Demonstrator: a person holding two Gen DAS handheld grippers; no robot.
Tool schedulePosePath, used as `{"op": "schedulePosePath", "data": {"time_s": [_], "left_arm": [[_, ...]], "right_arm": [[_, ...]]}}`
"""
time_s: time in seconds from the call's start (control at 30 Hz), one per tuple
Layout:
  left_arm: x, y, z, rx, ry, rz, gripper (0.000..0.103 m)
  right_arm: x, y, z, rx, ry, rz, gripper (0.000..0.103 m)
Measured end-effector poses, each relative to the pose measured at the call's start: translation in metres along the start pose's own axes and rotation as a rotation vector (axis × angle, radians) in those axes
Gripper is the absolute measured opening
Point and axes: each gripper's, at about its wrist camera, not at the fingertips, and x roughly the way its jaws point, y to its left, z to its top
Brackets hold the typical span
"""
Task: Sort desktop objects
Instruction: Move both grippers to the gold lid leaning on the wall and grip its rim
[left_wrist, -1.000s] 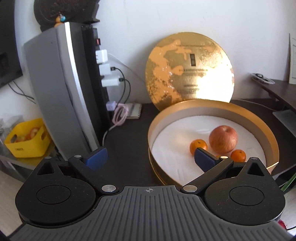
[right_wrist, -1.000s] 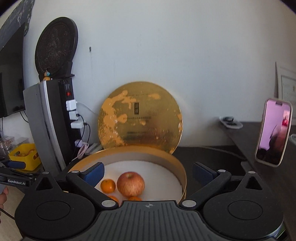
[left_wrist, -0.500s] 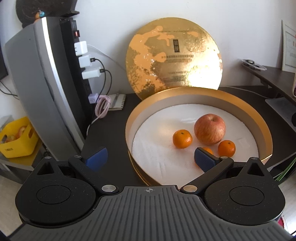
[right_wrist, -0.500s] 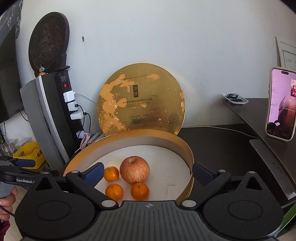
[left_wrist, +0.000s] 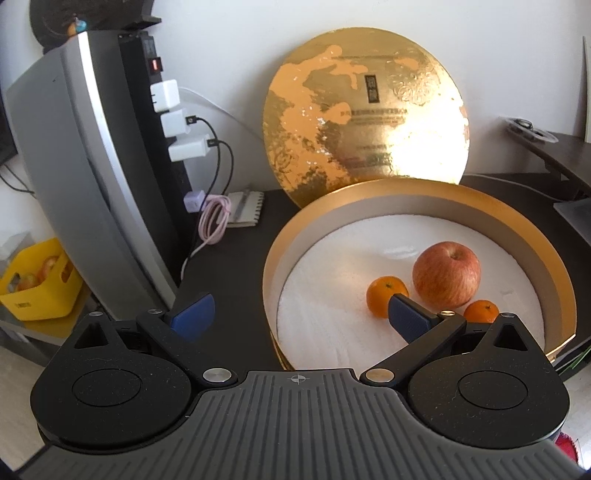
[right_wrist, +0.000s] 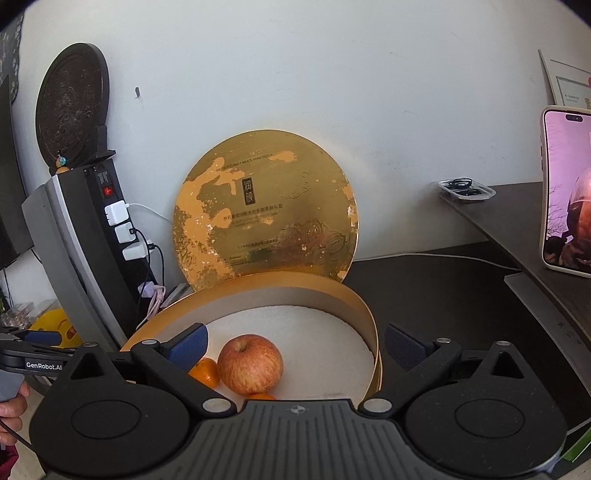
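Both grippers gape empty (left gripper (left_wrist: 301, 315), right gripper (right_wrist: 295, 345)); only the right view shows the phone (right_wrist: 567, 192), above the dark bench (right_wrist: 443, 295).

White wall (right_wrist: 332, 92) behind dark desk (right_wrist: 443, 295). Raised dark shelf (right_wrist: 517, 210) at right. Grey upright panel (left_wrist: 85, 166) at left, black power strip (left_wrist: 162, 122) with white chargers on it. Pale floor (left_wrist: 14, 387) lower left. Bright daylight.
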Motion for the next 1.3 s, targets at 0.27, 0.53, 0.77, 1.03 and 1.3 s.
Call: {"op": "schedulePosePath", "data": {"time_s": [0.27, 0.53, 0.77, 1.03, 1.3], "left_arm": [[0.032, 0.010, 0.036, 0.010, -0.013, 0.025, 0.103], [0.080, 0.029, 0.079, 0.032, -0.100, 0.005, 0.103], [0.154, 0.054, 0.119, -0.028, -0.156, -0.096, 0.103], [0.235, 0.070, 0.140, -0.099, -0.163, -0.190, 0.103], [0.270, 0.075, 0.144, -0.118, -0.202, -0.201, 0.103]], "right_arm": [[0.031, -0.021, 0.030, -0.003, -0.058, -0.031, 0.102], [0.087, -0.042, 0.067, -0.029, -0.130, 0.011, 0.102], [0.151, -0.062, 0.088, -0.040, -0.153, 0.028, 0.102], [0.229, -0.086, 0.107, -0.046, -0.162, 0.040, 0.102], [0.282, -0.107, 0.109, -0.011, -0.180, 0.100, 0.103]]}}
